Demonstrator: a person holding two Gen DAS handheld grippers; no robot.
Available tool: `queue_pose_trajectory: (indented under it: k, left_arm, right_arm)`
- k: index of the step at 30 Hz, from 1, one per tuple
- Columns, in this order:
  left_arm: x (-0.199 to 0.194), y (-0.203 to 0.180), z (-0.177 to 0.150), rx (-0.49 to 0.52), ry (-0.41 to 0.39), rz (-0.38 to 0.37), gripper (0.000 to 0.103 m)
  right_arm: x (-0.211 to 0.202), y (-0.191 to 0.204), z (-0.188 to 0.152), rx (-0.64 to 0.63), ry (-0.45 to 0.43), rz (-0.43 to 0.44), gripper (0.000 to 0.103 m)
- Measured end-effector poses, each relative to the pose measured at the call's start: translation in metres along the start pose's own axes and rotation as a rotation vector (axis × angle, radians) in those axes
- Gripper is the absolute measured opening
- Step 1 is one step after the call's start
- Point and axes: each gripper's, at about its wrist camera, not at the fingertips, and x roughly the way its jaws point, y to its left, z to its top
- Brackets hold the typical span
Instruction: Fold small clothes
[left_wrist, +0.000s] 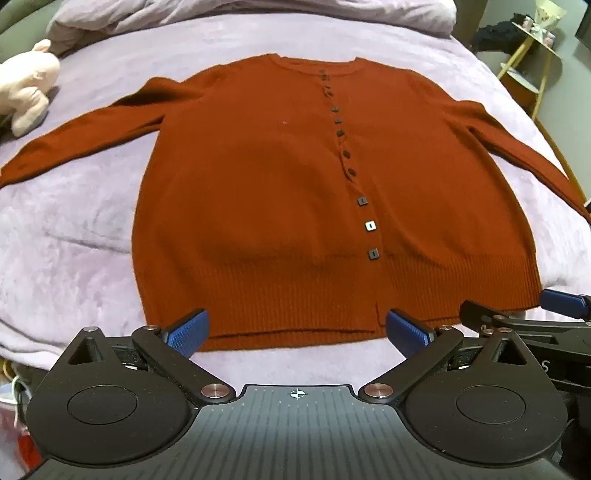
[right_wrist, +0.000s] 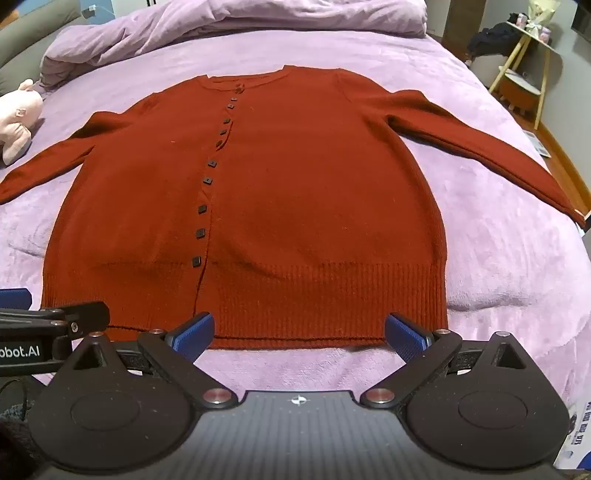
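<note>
**Rust cardigan flat on the bed, both grippers spread at its hem**

We see a rust-red cardigan (left_wrist: 258, 192) lying flat, front up, on the lilac bed cover (left_wrist: 74, 229). It is buttoned; a row of small dark square buttons (left_wrist: 372, 254) runs from the neckline at the far end down to the ribbed hem at the near end. Both sleeves are stretched outward, one to the left and one to the right, angling toward the near side. The neckline points at the rumpled duvet (right_wrist: 221, 22) heaped at the far end of the bed.

Left hand-held gripper (left_wrist: 297, 332): jaws spread wide, nothing between them, blue pads sitting just at the near hem edge, left of the button line. We cannot tell whether the pads touch the knit.

Right hand-held gripper (right_wrist: 300, 334): likewise spread wide and holding nothing, at the hem right of the button line, its right pad near the hem's right corner. The two grippers sit side by side; each shows at the edge of the other's view.

Farther out: a pale pink plush toy (right_wrist: 18, 118) lies on the bed at far left, close to the left sleeve but apart from it. Beyond the bed's far right corner stands a small yellow-legged side table (right_wrist: 524, 74) carrying dark items we cannot identify.
</note>
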Motion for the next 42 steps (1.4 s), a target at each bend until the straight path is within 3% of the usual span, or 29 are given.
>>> queue_pose_trajectory:
  k: [10, 15, 42]
  left_arm:
    - [0.001, -0.007, -0.018, -0.001, -0.023, 0.013, 0.103]
    - [0.004, -0.001, -0.005, -0.006, 0.012, 0.009, 0.103]
    - [0.003, -0.001, -0.002, -0.002, 0.021, 0.021, 0.103]
  right_arm:
    - [-0.001, -0.001, -0.003, -0.010, -0.004, 0.009, 0.099]
    - [0.000, -0.002, -0.005, -0.014, -0.005, 0.007, 0.099]
    - [0.002, -0.002, -0.002, 0.015, 0.008, -0.001, 0.099]
